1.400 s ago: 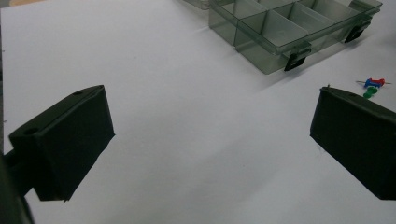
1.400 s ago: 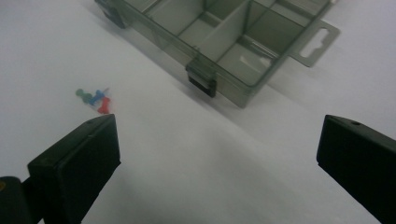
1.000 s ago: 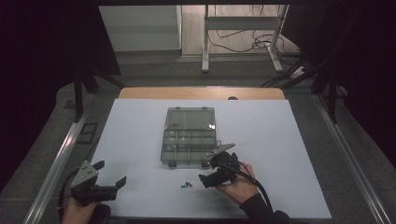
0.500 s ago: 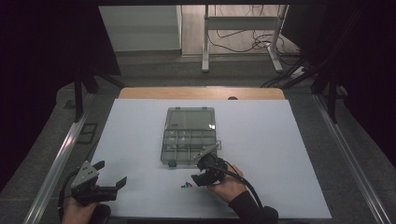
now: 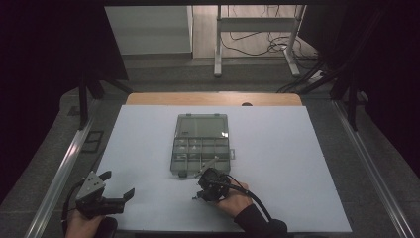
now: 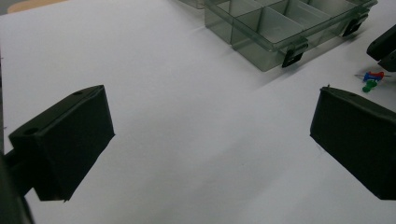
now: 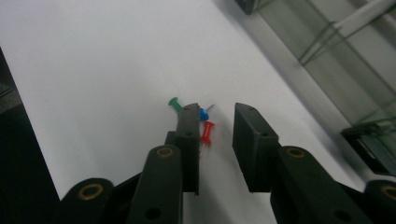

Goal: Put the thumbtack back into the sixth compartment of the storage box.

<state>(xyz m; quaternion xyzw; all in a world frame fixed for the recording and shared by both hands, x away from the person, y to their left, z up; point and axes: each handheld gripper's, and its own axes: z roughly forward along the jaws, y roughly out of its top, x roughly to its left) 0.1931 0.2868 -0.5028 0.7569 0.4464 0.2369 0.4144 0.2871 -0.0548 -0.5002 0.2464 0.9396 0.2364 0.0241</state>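
Pushpins (image 7: 205,126) lie loose on worktop (image 5: 297,163) just before organizer box (image 5: 202,145). Your right claw (image 7: 215,140), jaws just closing, straddles red pin, no grip yet. Pinch, lift, carry to compartment. Left claw (image 6: 210,135) open, idle.

No text, label, number or sign is legible anywhere.

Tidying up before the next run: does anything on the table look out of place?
Yes. Three push pins, green, blue and red, lie loose on the white table in front of the open compartment box rather than in it. The right tongs have been closing around them.
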